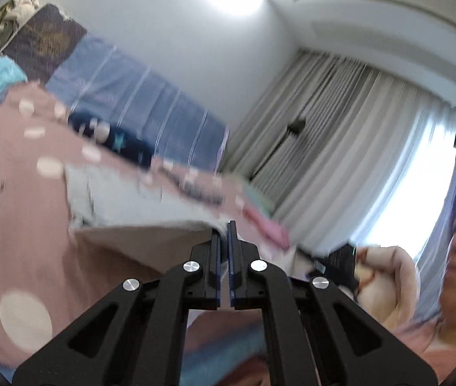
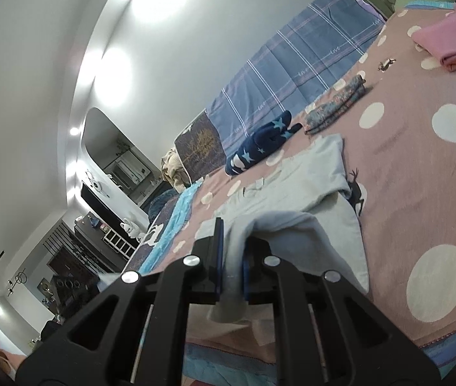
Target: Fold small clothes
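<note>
Grey garment (image 2: pixel 292 193) pinched in right fingers (image 2: pixel 218 257); left fingers (image 1: pixel 216 251) clenched empty

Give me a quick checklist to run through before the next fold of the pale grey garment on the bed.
1. Right tool gripping the pale grey soft garment: ok, cloth is bunched between its fingers.
2. Left tool gripping the garment: cannot tell; its jaws are shut at the garment's edge, and the view is blurred.
3. Garment lying flat: not ok, the near edge is lifted and rumpled.
4. Landing spot on the pink polka-dot bedspread: ok.
5. Navy star-print folded item clear of the garment: ok, apart, though close.
</note>
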### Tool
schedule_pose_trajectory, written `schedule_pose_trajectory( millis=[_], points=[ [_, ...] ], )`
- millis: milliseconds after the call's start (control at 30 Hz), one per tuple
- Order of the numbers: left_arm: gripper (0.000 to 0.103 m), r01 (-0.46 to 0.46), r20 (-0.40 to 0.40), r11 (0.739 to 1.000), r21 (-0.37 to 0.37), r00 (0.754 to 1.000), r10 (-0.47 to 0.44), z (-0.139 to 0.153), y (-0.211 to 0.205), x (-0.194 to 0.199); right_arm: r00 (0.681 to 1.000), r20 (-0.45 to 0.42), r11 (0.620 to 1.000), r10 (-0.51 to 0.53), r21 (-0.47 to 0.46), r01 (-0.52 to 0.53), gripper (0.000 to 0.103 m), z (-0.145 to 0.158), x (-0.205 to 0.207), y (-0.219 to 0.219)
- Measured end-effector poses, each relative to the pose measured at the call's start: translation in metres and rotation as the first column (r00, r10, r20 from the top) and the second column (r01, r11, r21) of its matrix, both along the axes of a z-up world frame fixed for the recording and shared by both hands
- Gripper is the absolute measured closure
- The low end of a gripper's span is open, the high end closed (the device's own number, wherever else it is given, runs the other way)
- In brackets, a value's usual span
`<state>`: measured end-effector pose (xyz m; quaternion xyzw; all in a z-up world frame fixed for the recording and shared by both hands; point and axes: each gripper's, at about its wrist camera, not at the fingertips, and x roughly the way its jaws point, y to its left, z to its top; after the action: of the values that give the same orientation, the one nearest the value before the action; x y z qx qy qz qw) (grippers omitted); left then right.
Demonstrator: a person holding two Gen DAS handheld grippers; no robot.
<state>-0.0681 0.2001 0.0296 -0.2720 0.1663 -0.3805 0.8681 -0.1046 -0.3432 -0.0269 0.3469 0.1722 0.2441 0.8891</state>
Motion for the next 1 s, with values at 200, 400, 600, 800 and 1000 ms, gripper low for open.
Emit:
schedule_pose_trajectory(
  millis=[200, 400, 600, 800, 1000],
  points=[
    [0.1, -0.036, 0.027, 0.999, 0.01, 0.999, 0.036, 0.023, -0.005, 0.044, 0.999, 0.035, 0.999, -0.002, -0.054, 0.004, 0.092, 0.029, 0.023, 0.001],
    [0.1, -0.11, -0.003, 0.992, 0.06, 0.994, 0.11, 0.032, -0.012, 0.12, 0.997, 0.053, 0.984, -0.056, -0.164, 0.064, 0.092, 0.066, 0.096, 0.004],
    [0.1, -0.192, -0.105, 0.966, 0.175, 0.971, 0.213, 0.005, -0.023, 0.224, 0.987, -0.044, 0.943, -0.152, -0.305, 0.132, 0.087, 0.052, 0.212, 0.004],
    [0.1, -0.179, -0.353, 0.911, 0.373, 0.88, 0.317, -0.1, -0.037, 0.314, 0.935, -0.279, 0.892, -0.22, -0.445, 0.077, 0.07, -0.036, 0.298, 0.008],
    [0.089, -0.188, -0.373, 0.94, 0.284, 0.882, 0.289, -0.101, -0.016, 0.308, 0.943, -0.274, 0.886, -0.19, -0.462, 0.045, 0.064, -0.053, 0.282, -0.005]
  ],
)
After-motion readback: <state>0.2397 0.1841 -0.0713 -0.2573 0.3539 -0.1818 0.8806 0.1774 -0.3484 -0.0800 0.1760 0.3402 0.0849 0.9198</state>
